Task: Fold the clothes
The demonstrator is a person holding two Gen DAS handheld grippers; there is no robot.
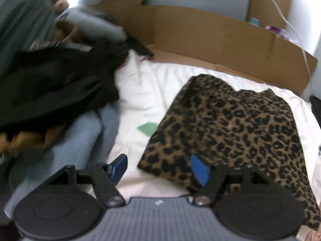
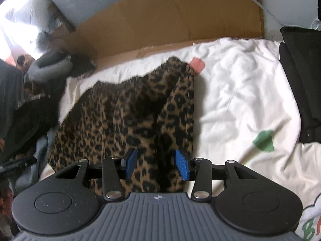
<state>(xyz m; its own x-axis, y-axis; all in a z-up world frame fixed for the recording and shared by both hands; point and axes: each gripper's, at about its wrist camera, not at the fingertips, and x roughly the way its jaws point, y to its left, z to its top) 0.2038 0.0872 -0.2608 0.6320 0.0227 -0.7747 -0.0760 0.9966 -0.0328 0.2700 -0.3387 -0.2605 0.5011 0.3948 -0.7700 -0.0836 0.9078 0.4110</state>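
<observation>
A leopard garment (image 1: 236, 124) lies partly folded on the white sheet (image 1: 140, 92) of a bed, bunched into a rough slab with one edge doubled over on itself. In the right wrist view the same garment (image 2: 120, 116) runs from the near edge of the picture up toward the cardboard (image 2: 170, 20) that lines the far side of the bed.

The left gripper (image 1: 158, 167) is released, its blue pads spread wide. It sits over the near left corner of the garment: the right pad overlaps the print, the left pad is over bare sheet. Whether either pad touches cloth cannot be told.

The right gripper (image 2: 156, 164) is also released, its pads apart on either side of a raised fold of the leopard cloth. The fold lies between them without being pinched.

To the left of the garment is a heap of dark clothes (image 1: 52, 80), black and grey, with pale blue cloth (image 1: 80, 140) under its near edge. A green patch (image 1: 147, 128) shows on the sheet just beside the garment. In the right wrist view a pink patch (image 2: 197, 65) sits at the garment's far corner, and a black cushion (image 2: 301, 80) lies at the right edge of the bed.
</observation>
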